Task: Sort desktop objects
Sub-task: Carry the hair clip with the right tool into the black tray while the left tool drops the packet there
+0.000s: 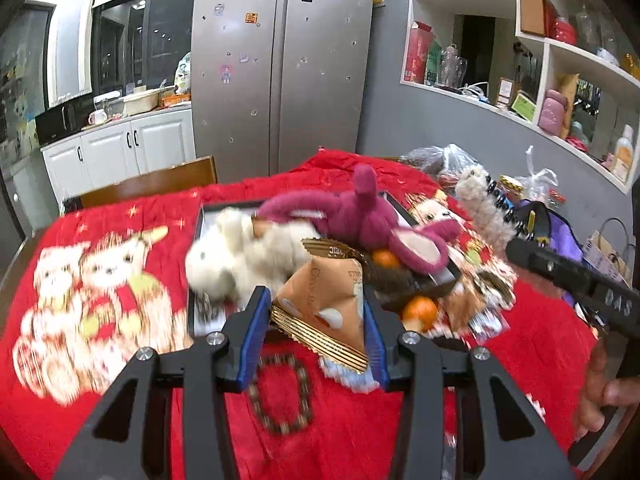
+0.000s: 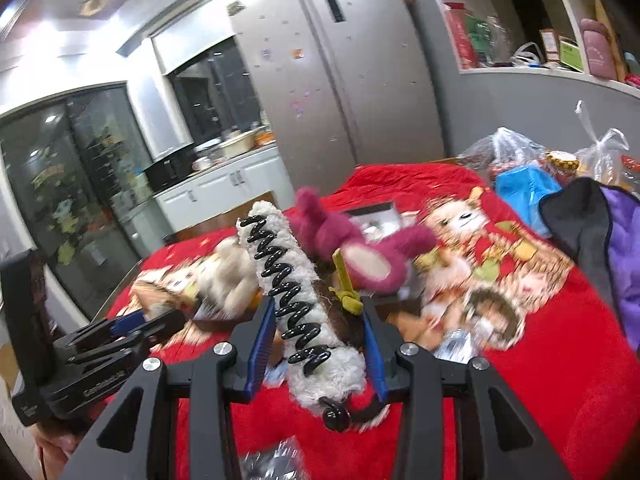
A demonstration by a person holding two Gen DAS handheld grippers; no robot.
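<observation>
Both hand-held grippers are gripping: the left hand-held gripper [image 1: 316, 320] is clamping a snack packet [image 1: 328, 300], the right hand-held gripper [image 2: 318, 336] a fluffy hair clip [image 2: 296, 304] lying lengthwise between its jaws, both above the tray [image 1: 200, 232].

A steel fridge [image 1: 280, 64] stands between white cabinets [image 1: 120, 152] and grey-walled shelving [image 1: 560, 52].

Black left gripper [image 1: 316, 320] frame, blue pads, silver screws
</observation>
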